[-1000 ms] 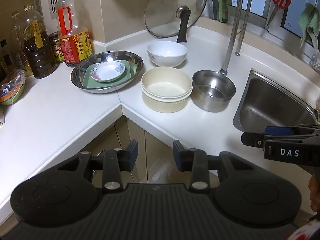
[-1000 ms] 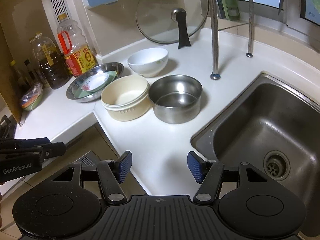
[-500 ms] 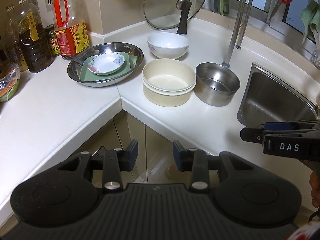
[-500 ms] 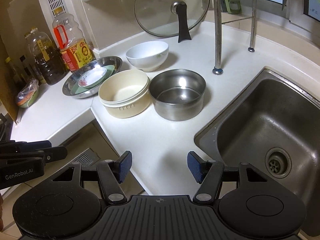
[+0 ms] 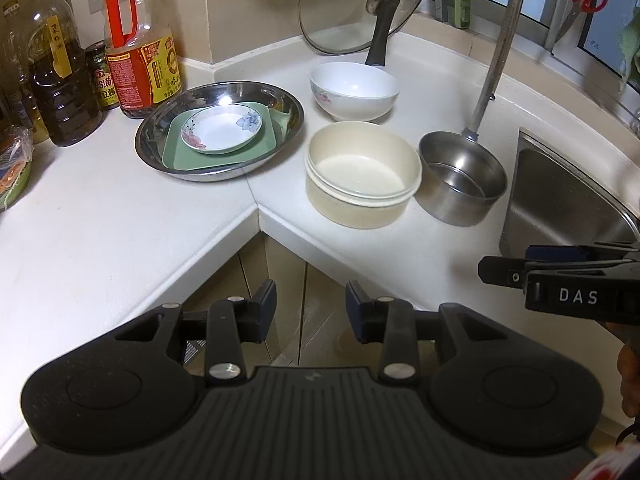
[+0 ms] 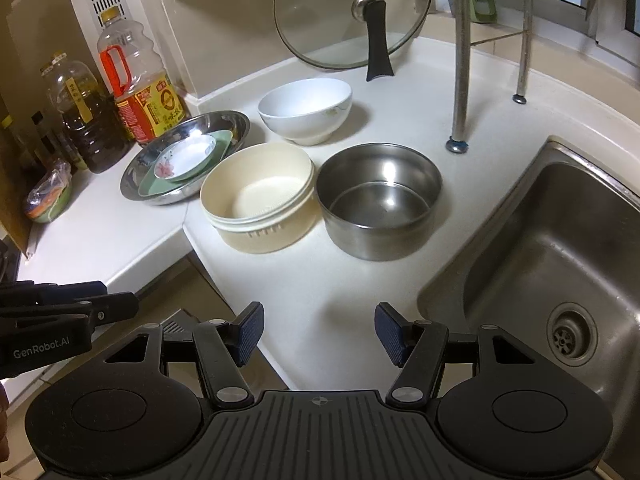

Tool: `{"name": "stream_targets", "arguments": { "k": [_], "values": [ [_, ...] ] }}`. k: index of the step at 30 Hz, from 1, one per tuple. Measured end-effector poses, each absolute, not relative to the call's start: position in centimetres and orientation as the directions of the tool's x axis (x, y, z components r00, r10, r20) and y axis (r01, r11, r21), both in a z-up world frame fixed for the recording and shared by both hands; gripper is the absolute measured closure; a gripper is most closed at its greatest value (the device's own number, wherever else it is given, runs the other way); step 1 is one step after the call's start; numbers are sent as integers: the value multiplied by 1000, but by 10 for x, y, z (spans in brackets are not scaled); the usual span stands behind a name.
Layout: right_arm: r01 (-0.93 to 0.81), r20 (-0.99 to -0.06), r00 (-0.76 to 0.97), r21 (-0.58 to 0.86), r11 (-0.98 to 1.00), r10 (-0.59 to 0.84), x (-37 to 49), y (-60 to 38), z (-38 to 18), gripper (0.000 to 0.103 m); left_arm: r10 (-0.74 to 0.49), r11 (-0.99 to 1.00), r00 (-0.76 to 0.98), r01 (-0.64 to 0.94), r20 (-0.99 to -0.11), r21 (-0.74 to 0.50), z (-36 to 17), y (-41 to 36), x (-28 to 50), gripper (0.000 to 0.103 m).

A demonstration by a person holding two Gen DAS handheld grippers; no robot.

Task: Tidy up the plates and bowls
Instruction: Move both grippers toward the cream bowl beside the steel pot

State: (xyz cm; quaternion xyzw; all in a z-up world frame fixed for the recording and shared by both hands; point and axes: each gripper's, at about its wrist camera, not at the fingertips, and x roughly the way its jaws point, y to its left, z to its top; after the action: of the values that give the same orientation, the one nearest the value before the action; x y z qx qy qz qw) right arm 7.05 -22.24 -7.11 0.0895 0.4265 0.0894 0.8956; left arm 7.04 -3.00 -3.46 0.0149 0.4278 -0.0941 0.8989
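A steel basin (image 5: 280, 128) (image 6: 236, 128) on the corner counter holds a green square plate (image 5: 180, 156) with a small floral dish (image 5: 222, 128) (image 6: 186, 158) on top. Next to it stand a cream bowl stack (image 5: 362, 174) (image 6: 258, 196), a white floral bowl (image 5: 354, 90) (image 6: 306, 110) and a steel bowl (image 5: 462, 176) (image 6: 380, 198). My left gripper (image 5: 310, 310) is open and empty, held off the counter's inner corner. My right gripper (image 6: 318, 332) is open and empty over the counter's front edge, before the steel bowl.
Oil bottles (image 5: 138, 40) (image 6: 138, 80) stand at the back left. A glass lid (image 5: 362, 4) (image 6: 352, 12) leans on the wall. A rack's steel pole (image 6: 460, 52) stands behind the steel bowl. The sink (image 6: 560, 260) lies at the right.
Both grippers have moved forward toward the dishes, which now look nearer. Both stay open. Nothing on the counter has moved.
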Motion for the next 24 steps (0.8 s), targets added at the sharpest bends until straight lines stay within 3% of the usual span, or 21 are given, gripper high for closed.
{"name": "stream_targets", "arguments": {
  "k": [24],
  "values": [
    [5,-707,663,334,942,248,140,-199,-79,42,-307,939,581,314,-754,-141,-43,-20,177,70]
  ]
}}
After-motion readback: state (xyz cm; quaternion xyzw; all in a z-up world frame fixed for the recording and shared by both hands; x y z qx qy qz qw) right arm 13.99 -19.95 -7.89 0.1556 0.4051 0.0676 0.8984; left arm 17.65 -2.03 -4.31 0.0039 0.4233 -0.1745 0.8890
